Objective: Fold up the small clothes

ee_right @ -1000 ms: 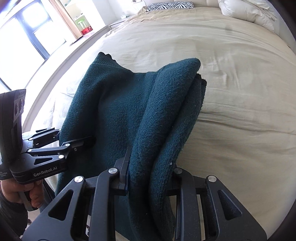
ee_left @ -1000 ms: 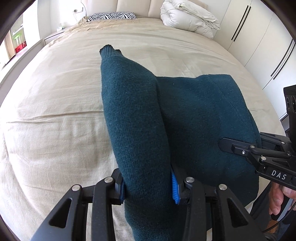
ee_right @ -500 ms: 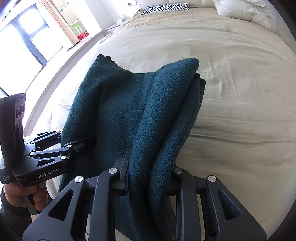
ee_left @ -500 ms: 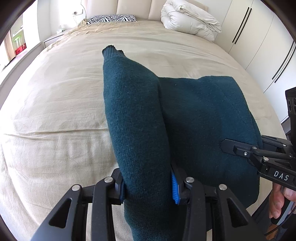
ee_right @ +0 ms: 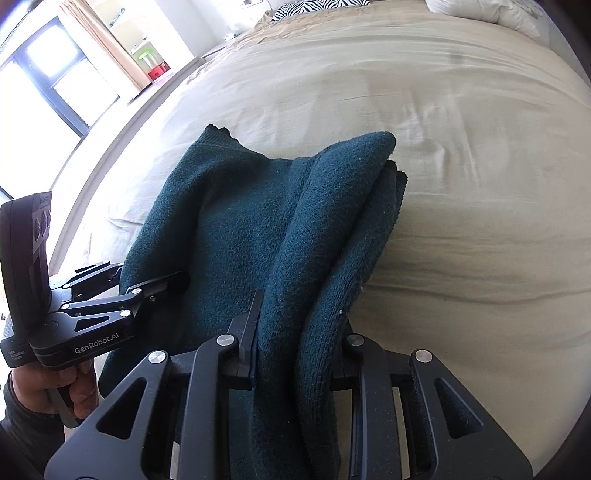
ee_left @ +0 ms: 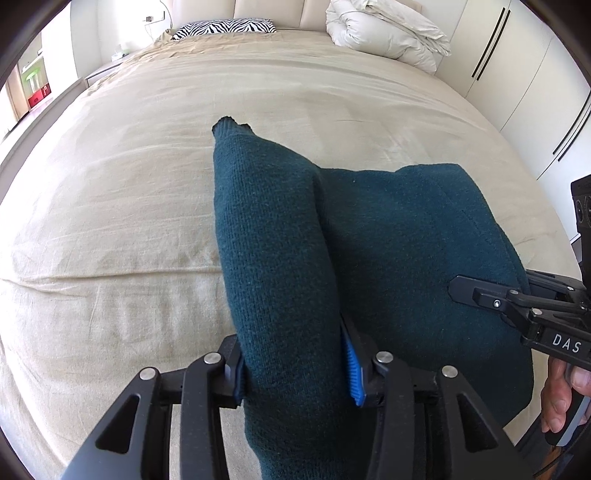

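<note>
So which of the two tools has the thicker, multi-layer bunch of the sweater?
The right tool: several stacked folds of the dark teal sweater pass between its fingers, while the left tool clamps a single rolled edge.

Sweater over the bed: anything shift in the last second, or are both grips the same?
Little changed. The dark green sweater has been carried a bit forward over the bed, toward the zebra pillow. The left gripper and right gripper stay clamped on bunched sweater edges; nothing was let go, and the folds look the same.

Left hand-held gripper (ee_left: 295, 373) clamping teal sweater (ee_left: 388, 251), bed (ee_left: 110, 221)
</note>
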Tool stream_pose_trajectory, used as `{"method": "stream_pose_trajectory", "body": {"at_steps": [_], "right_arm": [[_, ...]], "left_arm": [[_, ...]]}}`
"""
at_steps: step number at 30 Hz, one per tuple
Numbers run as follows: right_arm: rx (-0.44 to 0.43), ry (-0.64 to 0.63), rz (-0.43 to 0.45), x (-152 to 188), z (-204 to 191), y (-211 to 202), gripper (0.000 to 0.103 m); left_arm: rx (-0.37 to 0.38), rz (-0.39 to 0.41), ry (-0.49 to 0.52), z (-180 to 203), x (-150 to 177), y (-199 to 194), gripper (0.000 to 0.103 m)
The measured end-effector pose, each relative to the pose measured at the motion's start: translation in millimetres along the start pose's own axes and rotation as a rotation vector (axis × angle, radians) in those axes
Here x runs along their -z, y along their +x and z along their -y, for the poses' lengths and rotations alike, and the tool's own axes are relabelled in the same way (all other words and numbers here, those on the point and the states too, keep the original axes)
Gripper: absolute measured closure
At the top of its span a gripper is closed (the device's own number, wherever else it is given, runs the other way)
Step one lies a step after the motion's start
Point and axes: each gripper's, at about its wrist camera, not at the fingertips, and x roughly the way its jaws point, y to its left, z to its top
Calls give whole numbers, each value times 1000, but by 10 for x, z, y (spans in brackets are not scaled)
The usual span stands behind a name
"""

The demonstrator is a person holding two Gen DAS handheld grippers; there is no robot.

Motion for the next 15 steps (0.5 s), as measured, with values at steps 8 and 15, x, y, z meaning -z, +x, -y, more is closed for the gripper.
{"method": "stream_pose_trajectory", "body": {"at_steps": [8, 15], "right_arm": [[-72, 68, -22, 1, 238, 255, 80], [-92, 204, 7, 60, 481, 264, 45]], "left_arm": [[21, -1, -28, 23, 13, 177, 51], [64, 10, -102, -93, 62, 204, 41]]}}
